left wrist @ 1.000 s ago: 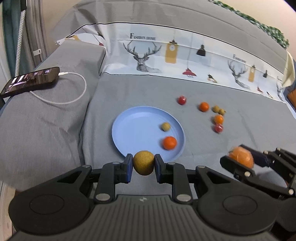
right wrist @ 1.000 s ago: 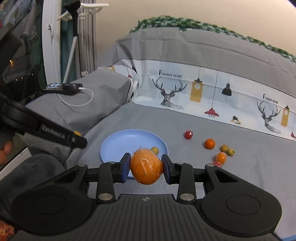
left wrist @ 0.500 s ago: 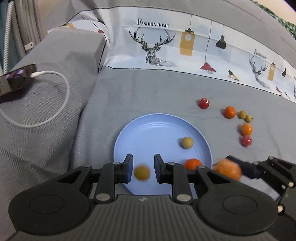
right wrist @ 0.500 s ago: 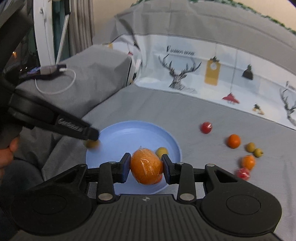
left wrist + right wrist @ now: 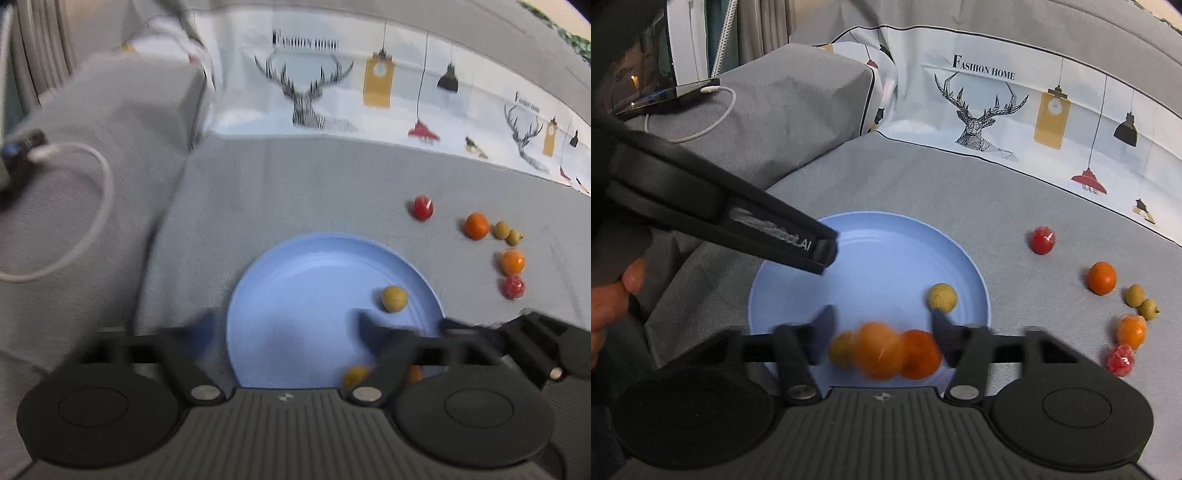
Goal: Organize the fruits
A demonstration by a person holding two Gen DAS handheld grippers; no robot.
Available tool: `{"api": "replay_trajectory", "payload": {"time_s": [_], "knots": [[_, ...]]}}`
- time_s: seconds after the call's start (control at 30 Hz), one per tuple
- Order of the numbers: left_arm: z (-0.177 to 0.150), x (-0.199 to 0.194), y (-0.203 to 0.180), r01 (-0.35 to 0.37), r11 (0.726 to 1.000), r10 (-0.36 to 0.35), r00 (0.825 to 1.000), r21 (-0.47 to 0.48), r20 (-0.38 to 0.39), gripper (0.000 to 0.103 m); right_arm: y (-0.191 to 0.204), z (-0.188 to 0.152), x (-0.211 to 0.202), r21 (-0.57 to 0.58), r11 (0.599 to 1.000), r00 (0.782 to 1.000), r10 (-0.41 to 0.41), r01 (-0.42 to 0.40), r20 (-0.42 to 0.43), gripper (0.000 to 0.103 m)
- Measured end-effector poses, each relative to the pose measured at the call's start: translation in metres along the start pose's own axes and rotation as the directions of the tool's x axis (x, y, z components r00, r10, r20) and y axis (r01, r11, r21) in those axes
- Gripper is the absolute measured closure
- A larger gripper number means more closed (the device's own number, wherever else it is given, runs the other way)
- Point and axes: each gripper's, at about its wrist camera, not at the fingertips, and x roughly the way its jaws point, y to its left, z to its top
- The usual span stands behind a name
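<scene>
A light blue plate [image 5: 303,295] [image 5: 886,266] lies on the grey bed cover. My left gripper [image 5: 286,323] is open and empty over its near edge; it shows as a black bar in the right wrist view [image 5: 746,225]. My right gripper [image 5: 881,326] is open over the plate's near side, with a blurred orange fruit [image 5: 879,349] between its spread fingers and apart from them. Beside it lie a yellow-brown fruit [image 5: 840,349] and a small orange fruit [image 5: 921,354]. Another yellow-brown fruit [image 5: 394,298] [image 5: 943,296] lies further back on the plate.
Loose fruits lie on the cover to the right of the plate: a red one [image 5: 1042,240], an orange one [image 5: 1102,277], two small yellow-green ones [image 5: 1141,300], another orange one [image 5: 1131,329] and a red one [image 5: 1121,360]. A phone [image 5: 665,96] with a white cable lies on the pillow at left.
My left gripper opened and let its yellow-brown fruit drop onto the plate. My right gripper moved over the plate and opened, letting go of the orange fruit.
</scene>
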Motion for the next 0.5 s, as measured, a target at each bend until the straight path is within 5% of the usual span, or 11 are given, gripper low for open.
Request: {"api": "replay_trajectory", "payload": {"time_s": [0.17,0.5], "knots": [[-0.022,-0.043,-0.004,-0.022,0.998,0.020,1.000,0.067,0.021,0.000,-0.008,-0.010,-0.040,0.032,0.999,0.999,-0.036,0.036,0.002,0.008],[-0.087,-0.118,0.002,-0.107,0.992,0.105,0.994,-0.074,-0.026,0.000,-0.002,-0.063,-0.147,0.137,0.989,0.997,-0.070,0.063,0.046,0.004]]}}
